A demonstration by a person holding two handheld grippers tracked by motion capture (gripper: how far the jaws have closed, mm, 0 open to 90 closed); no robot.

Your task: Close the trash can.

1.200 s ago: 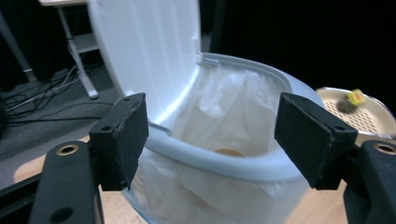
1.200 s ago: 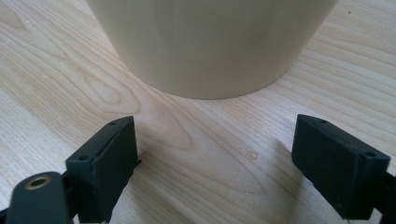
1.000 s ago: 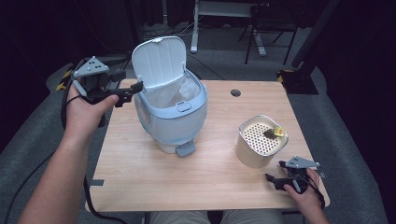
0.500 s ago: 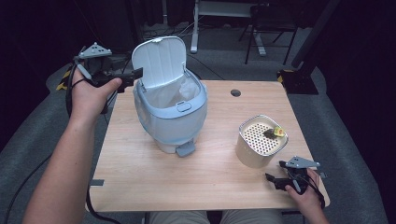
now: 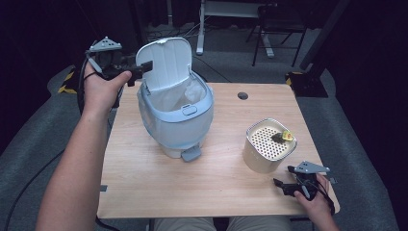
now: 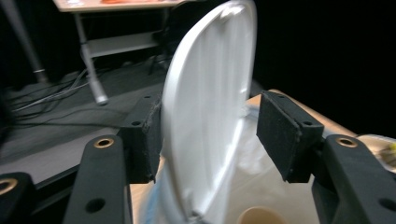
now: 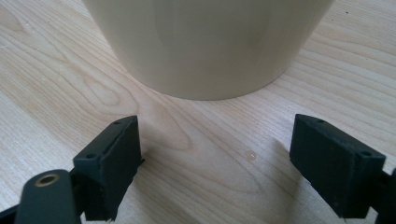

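Observation:
A pale blue pedal bin (image 5: 178, 120) with a white liner stands on the table's left half, its white lid (image 5: 166, 60) raised upright. My left gripper (image 5: 142, 67) is held at the lid's left edge. In the left gripper view the lid (image 6: 210, 84) stands between the open jaws of that gripper (image 6: 210, 135); the left pad (image 6: 142, 140) touches its back and the right pad is apart from it. A tan cup rim (image 6: 254, 217) shows inside the bin. My right gripper (image 5: 284, 186) rests open on the table near its front right corner.
A cream canister (image 5: 267, 149) with a perforated top stands just beyond the right gripper (image 7: 217, 158), with a small yellow and dark object (image 5: 283, 136) on it. The canister's wall (image 7: 210, 42) is close ahead of the jaws. The bin's pedal (image 5: 191, 153) juts toward me.
My left gripper has risen and moved right from beside the bin until its jaws straddle the lid's edge. The right gripper has not moved.

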